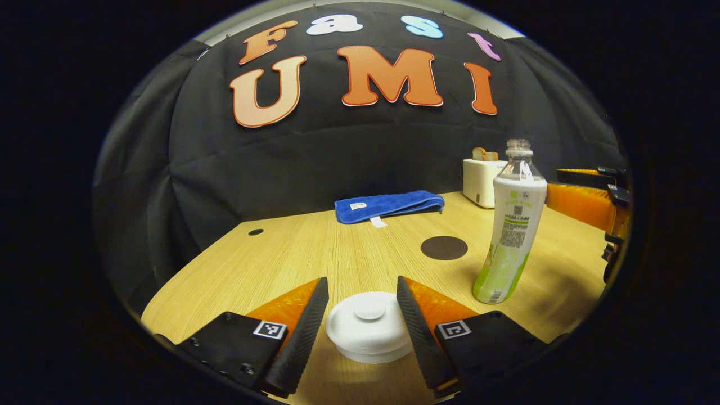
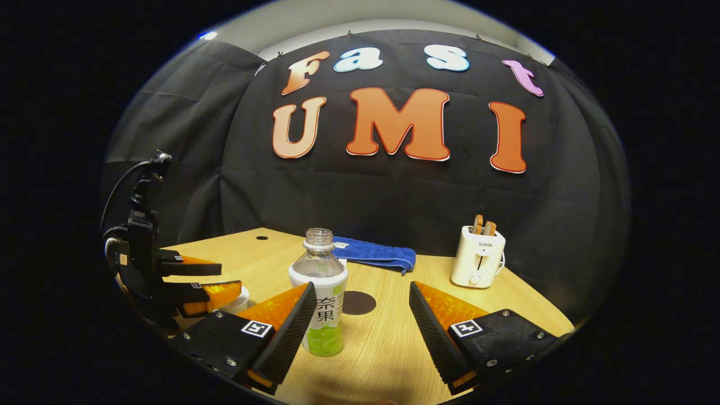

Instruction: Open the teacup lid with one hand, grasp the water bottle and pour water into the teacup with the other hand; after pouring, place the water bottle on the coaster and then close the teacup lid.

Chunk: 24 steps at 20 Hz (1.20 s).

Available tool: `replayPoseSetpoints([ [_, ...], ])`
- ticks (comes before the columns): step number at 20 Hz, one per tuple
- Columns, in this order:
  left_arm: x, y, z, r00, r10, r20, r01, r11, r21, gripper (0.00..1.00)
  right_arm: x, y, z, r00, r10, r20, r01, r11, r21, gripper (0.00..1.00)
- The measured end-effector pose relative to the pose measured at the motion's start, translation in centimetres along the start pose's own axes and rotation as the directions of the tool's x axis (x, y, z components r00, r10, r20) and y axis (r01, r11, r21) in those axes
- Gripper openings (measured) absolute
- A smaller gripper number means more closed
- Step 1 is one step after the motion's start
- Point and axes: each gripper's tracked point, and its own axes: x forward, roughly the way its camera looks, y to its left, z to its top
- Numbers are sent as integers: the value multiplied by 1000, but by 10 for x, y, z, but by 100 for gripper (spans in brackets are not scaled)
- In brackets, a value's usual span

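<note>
The left gripper (image 1: 363,315) is open, with one finger on each side of the white teacup lid (image 1: 369,325). The fingers look close to the lid, but I cannot tell if they touch it. The lid is on, so the first step is in hand: squeeze and lift it. The water bottle (image 2: 319,292) stands on the counter (image 2: 388,343) with no cap, near the dark coaster (image 2: 358,302). The right gripper (image 2: 363,326) is open beside the bottle and must reach around it next.
</note>
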Motion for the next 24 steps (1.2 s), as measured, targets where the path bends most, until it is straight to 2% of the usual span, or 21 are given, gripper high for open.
replayPoseSetpoints([
  [3, 5, -6, -6, 1000, -18, -18, 18, 1000, -13, 76, 0, 5, -5, 1000, 19, -4, -19, 1000, 7, 99],
  [4, 7, -7, -6, 1000, -21, -22, 21, 1000, -9, 66, 0, 5, -7, 1000, 19, -8, -19, 1000, 3, 99],
  [5, 7, -8, -6, 1000, -22, -21, 22, 1000, -8, 61, 0, 5, -10, 1000, 19, -14, -19, 1000, -3, 99],
  [7, 10, -1, -4, 1000, 11, -17, -11, 1000, -26, 61, 1, 6, -14, 1000, 17, -22, -17, 1000, -10, 99],
  [8, 11, 0, -3, 1000, 15, -20, -15, 999, -31, 47, 2, 5, -14, 1000, 16, -24, -16, 1000, -11, 99],
  [10, 12, 0, -3, 1000, 17, -23, -18, 999, -39, 36, 2, 7, -14, 999, 21, -24, -22, 1000, -10, 99],
  [13, 10, -3, 3, 1000, 15, -5, -15, 999, -42, 34, 1, 9, -16, 999, 36, -26, -36, 999, -7, 99],
  [14, 11, -2, 5, 1000, 16, 6, -16, 999, -43, 29, 2, 11, -17, 999, 44, -29, -44, 999, -4, 99],
  [17, 9, 3, 19, 999, 23, 46, -21, 999, -42, 29, 5, 17, -21, 997, 65, -45, -65, 998, -2, 99],
  [24, 0, 36, 38, 991, 88, 104, -80, 994, -77, 29, 24, 44, -45, 986, 115, -121, -119, 993, -27, 99],
])
